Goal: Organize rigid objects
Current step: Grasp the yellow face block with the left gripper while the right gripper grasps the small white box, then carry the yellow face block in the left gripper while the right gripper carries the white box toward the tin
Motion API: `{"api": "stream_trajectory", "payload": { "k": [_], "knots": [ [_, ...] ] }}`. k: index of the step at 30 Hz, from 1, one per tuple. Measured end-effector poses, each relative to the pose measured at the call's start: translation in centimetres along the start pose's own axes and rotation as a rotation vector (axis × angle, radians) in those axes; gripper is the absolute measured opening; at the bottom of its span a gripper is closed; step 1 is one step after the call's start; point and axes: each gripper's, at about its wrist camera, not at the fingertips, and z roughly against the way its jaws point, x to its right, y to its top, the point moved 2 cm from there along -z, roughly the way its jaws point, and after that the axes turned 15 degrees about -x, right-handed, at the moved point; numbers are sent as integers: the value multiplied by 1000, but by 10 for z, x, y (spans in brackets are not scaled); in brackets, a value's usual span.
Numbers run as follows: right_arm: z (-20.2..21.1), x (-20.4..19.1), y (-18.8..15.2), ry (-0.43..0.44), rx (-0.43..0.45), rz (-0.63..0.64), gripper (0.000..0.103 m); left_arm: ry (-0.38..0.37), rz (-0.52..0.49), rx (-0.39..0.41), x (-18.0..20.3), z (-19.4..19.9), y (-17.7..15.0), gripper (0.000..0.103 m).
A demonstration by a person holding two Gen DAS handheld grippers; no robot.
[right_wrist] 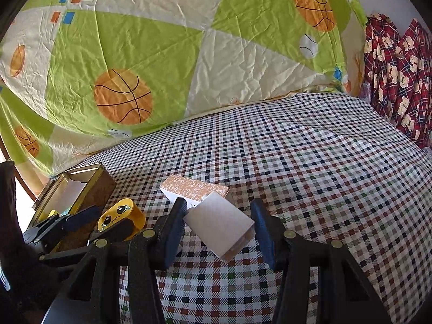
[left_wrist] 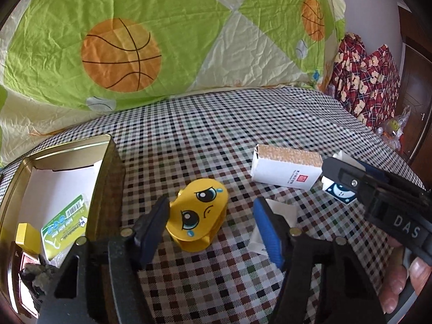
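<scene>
Fingers [left_wrist: 151, 229] on my left gripper [left_wrist: 212, 216] stand half-wide around the yellow toy [left_wrist: 198, 216]. Near pad is touching or just beside its edge; the blue pad is clear of it, so no grip. Toy lies on the sheet [left_wrist: 216, 283], just beside the tin [left_wrist: 108, 162].

Right gripper [right_wrist: 218, 208]: narrow, clamped on the small box [right_wrist: 220, 226], which sits tilted above the sheet.

View differences:
- Only the left cam sees into the tin: green packet [left_wrist: 64, 224], yellow block [left_wrist: 27, 236], something dark and crumpled at the near end, can't identify it.
- Left cam shows a moon print on the small box's end; right cam gets just its plain white face.
- Left cam also shows white paper [left_wrist: 280, 210] under my blue pad, and my hand [left_wrist: 399, 283] on the right gripper.
- Right cam shows my left gripper from the side, one finger in front of the toy.

Surface: bed with checked sheet. Green-and-cream quilt [left_wrist: 162, 27] with basketball print is heaped behind. Red plaid bear fabric [left_wrist: 359, 75] is at the right; past it a dark door and a plastic bag [left_wrist: 397, 127].

Count: 2 grippers, 2 boxes (the small one, plus a patterned box [left_wrist: 286, 170] lying on the sheet behind it), 1 toy, 1 tin.
</scene>
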Motion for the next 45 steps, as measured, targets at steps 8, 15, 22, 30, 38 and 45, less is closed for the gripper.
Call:
{"api": "stream_trajectory", "payload": {
  "k": [8,15,22,30,38,45],
  "knots": [
    [2,-4,0,-13,8,16,52,14,-28,-4,4,-2,3,64],
    [3,-4,0,-17,15,23,52,40,6,-6,-4,-4,6,68],
    [4,-6,0,-21,19,29,52,1,-9,-47,-2,-12,7,70],
    [4,-7,0,-23,22,34,52,-29,-2,-82,-3,-13,0,50],
    [6,-9,-2,-30,36,47,52,-6,10,16,-5,7,-6,50],
    [8,-11,-1,-34,42,62,52,10,18,77,-5,19,-8,50]
  ]
}}
